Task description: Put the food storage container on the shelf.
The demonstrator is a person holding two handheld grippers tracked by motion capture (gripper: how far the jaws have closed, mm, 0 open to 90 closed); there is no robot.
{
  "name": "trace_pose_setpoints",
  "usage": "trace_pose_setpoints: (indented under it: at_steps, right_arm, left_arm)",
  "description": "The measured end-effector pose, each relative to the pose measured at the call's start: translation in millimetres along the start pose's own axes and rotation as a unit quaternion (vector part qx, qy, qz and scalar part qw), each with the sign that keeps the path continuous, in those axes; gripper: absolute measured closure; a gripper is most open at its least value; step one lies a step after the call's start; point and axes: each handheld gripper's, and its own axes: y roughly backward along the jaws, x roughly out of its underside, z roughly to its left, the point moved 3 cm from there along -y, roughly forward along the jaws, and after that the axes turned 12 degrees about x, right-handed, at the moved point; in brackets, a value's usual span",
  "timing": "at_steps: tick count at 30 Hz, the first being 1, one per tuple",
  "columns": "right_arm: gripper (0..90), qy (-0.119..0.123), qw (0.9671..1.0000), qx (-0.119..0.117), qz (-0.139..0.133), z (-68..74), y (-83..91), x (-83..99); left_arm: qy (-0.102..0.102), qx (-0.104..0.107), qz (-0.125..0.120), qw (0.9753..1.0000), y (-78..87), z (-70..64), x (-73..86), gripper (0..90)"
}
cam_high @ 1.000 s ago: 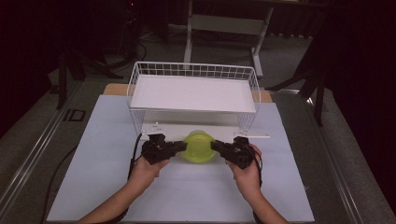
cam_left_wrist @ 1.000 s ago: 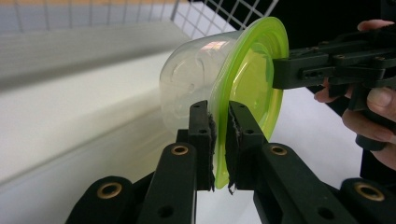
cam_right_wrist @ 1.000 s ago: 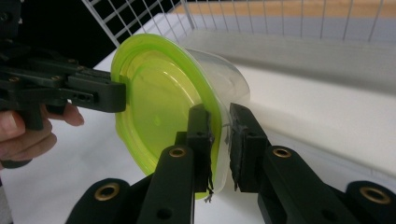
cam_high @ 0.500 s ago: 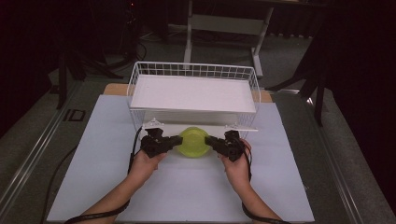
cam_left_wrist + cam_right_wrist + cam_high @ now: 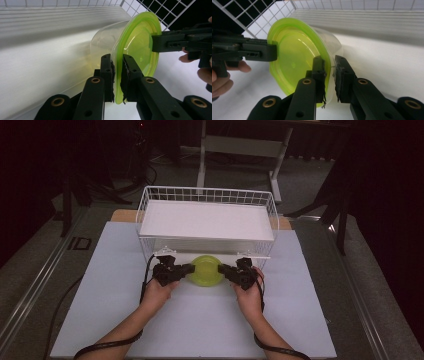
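A clear round tub (image 5: 103, 42) with a yellow-green lid (image 5: 206, 270) is held on its side, lid facing me, just in front of the white wire basket (image 5: 207, 193). My left gripper (image 5: 189, 269) is shut on the lid's left rim; in the left gripper view its jaws (image 5: 117, 61) pinch the lid (image 5: 140, 47) edge-on. My right gripper (image 5: 223, 270) is shut on the opposite rim, and its jaws (image 5: 329, 61) clamp the lid (image 5: 294, 57) where it meets the tub (image 5: 332, 41). Each gripper view also shows the other gripper's jaw tip on the far rim.
The wire basket holds a white board (image 5: 207, 220) raised like a shelf, with a low gap beneath it behind the tub. A white mat (image 5: 115, 275) covers the table. Cables trail from both grippers. Dark stands and a desk frame stand beyond the table.
Both grippers have carried the tub away from the person toward the basket's front. Their hold on the lid has not changed.
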Motion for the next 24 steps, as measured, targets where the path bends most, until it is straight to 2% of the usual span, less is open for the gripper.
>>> trace_pose_setpoints:
  at_steps: [4,6,10,13,15,18,21,24]
  right_arm:
    - [78.9,0.004,1.0000,0.005,-0.005,0.8,-1.1,-2.5]
    - [77.9,0.017,0.9998,0.009,-0.012,1.2,-1.5,-2.9]
    - [76.6,0.021,0.9995,0.012,-0.020,0.4,-3.7,-4.1]
    - [76.4,0.021,0.9995,0.009,-0.023,-1.3,-5.7,-7.1]
    - [75.9,0.021,0.9994,0.011,-0.025,-2.0,-7.2,-9.4]
    - [74.3,0.034,0.9986,0.025,-0.033,-1.1,-9.1,-11.9]
    - [68.6,0.042,0.9976,0.037,-0.041,-1.2,-12.2,-12.8]
    - [61.1,0.049,0.9963,0.053,-0.047,-2.1,-15.7,-12.3]
  left_arm:
    - [-0.008,-0.005,-0.006,0.9999,-1.0,0.8,-1.5,80.7]
    - [-0.016,-0.007,-0.010,0.9998,-1.5,1.5,-1.0,80.0]
    - [-0.038,-0.016,-0.011,0.9991,-4.0,2.9,-2.0,77.5]
    - [-0.044,-0.020,-0.015,0.9987,-4.5,4.6,-4.6,76.0]
    - [-0.039,-0.019,-0.019,0.9989,-5.0,6.1,-6.1,75.2]
    - [-0.044,-0.024,-0.028,0.9983,-6.0,8.9,-8.0,73.6]
    - [-0.052,-0.045,-0.034,0.9971,-7.4,11.1,-9.9,70.1]
    - [-0.051,-0.053,-0.042,0.9964,-8.9,14.7,-11.8,64.8]
